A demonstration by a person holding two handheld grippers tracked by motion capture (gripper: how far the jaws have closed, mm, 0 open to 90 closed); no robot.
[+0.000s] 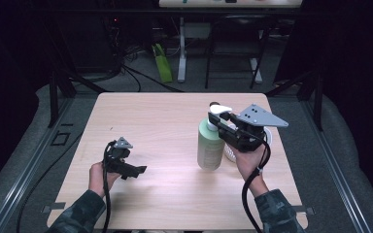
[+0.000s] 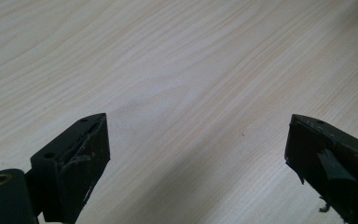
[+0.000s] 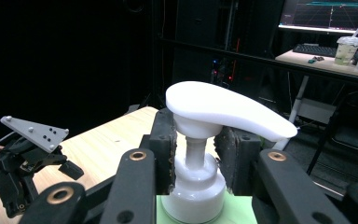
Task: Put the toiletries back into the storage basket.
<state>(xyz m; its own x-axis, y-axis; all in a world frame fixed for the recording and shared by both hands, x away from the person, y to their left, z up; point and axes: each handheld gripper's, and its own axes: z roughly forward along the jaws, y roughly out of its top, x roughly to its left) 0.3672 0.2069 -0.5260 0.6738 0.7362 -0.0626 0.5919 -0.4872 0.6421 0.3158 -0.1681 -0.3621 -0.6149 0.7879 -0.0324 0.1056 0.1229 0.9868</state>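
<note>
My right gripper (image 3: 195, 161) has its jaws clamped on the pump bottle's (image 1: 210, 144) neck, right of centre on the tabletop (image 1: 165, 121), possibly just lifted. My left gripper (image 2: 196, 163) gapes empty; pumping or moving remains.

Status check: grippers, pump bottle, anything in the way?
Right gripper shut on green pump bottle at its neck. Left gripper open over bare table. White object behind bottle, unidentifiable.

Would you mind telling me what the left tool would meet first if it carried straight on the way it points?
Probably the bare table: the left tool, jaws open and empty, looks down along wood grain, with nothing else ahead of it.
</note>
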